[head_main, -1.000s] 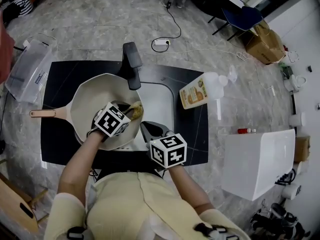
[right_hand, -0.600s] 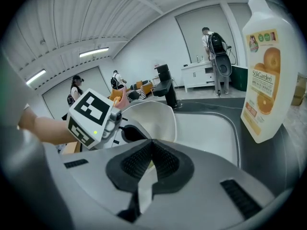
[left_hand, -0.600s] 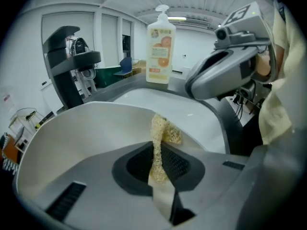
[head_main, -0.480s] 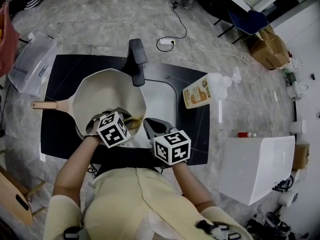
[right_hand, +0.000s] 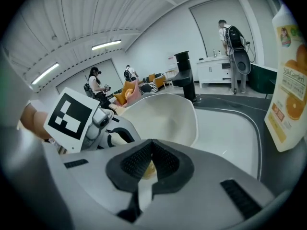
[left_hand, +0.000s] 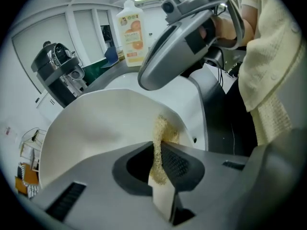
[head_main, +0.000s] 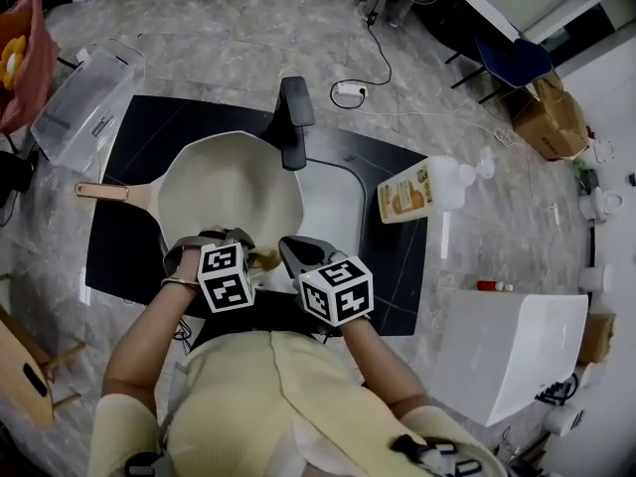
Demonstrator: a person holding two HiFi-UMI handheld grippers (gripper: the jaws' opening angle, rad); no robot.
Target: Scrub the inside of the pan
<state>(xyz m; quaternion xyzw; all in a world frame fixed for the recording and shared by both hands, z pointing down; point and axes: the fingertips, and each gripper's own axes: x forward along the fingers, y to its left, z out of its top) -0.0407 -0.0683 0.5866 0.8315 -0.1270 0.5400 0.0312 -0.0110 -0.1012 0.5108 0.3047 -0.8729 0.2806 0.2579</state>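
I'm clamping my left gripper (left_hand: 158,150) on the yellow sponge (left_hand: 162,131), pressing it against the inside wall of the pan (head_main: 224,182) at its 5 o'clock edge. My right gripper (right_hand: 151,153) is pinching the pan's rim just beside it, jaws almost together. The pan is sitting at the sink's (head_main: 336,207) 9 o'clock side, its handle (head_main: 104,193) pointing to 9 o'clock.

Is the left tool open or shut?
Shut on the sponge: the left tool pinches it between its jaws in the left gripper view.
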